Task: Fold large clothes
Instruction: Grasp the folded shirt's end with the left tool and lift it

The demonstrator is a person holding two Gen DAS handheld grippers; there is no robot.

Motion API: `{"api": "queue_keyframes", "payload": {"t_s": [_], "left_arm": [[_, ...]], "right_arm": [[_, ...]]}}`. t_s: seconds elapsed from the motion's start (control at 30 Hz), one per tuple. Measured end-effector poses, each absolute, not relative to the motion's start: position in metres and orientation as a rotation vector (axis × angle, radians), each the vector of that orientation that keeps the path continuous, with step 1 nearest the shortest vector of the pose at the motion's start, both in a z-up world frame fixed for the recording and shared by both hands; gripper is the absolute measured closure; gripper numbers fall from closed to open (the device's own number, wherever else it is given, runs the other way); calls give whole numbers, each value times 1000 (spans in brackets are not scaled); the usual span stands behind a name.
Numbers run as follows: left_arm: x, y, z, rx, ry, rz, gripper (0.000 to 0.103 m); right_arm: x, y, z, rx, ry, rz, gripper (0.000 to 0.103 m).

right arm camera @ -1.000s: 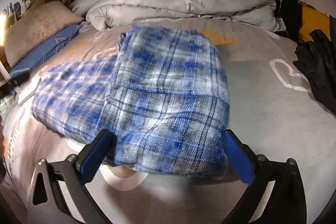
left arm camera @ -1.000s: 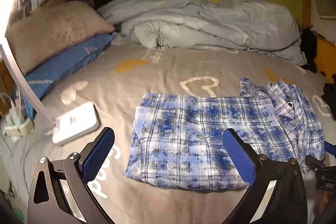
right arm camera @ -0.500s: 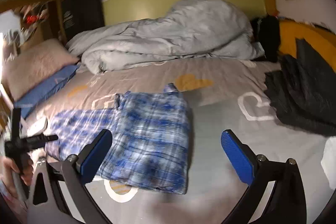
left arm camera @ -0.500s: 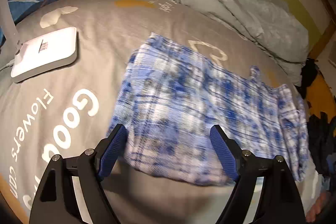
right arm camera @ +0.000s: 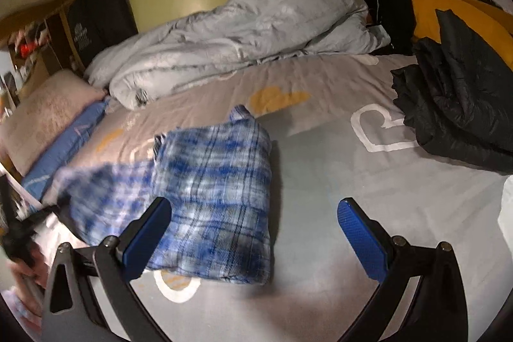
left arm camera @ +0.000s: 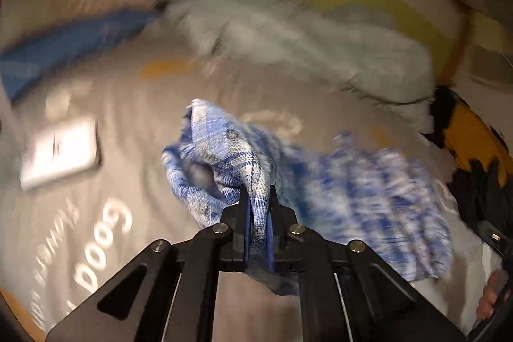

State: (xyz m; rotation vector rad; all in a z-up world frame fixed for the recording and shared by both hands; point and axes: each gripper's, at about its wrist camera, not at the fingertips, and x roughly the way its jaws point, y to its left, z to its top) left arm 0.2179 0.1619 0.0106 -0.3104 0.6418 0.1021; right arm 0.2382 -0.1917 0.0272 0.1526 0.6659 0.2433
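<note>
Left wrist view: my left claw (left arm camera: 258, 213) has just closed on the near left edge of the plaid shirt (left arm camera: 224, 149); the cloth is pinched between the jaws and bunches up off the bed sheet (left arm camera: 128, 104). A second ago these jaws stood wide over the flat shirt. The white device (left arm camera: 59, 151) lies well apart to the left.

Right wrist view: my right claw (right arm camera: 255, 236) stands wide and holds nothing, above the sheet beside the shirt, where a second ago it sat right over the cloth. The shirt's right part lies folded over; its left end is lifting. I judge the next fold is starting. The black jacket (right arm camera: 455, 104) lies apart.
</note>
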Motion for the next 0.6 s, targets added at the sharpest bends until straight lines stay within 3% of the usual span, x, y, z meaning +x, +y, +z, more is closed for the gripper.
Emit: {"api": "queue_keyframes", "payload": {"t_s": [0.3, 0.43, 0.6], "left_arm": [[220, 24, 103, -185, 527, -167, 97], [238, -38, 98, -146, 546, -251, 97], [260, -98, 48, -91, 675, -306, 97]], "right_arm": [[239, -216, 60, 141, 603, 147, 0], [237, -247, 68, 211, 599, 101, 0], [241, -291, 71, 315, 616, 33, 0]]}}
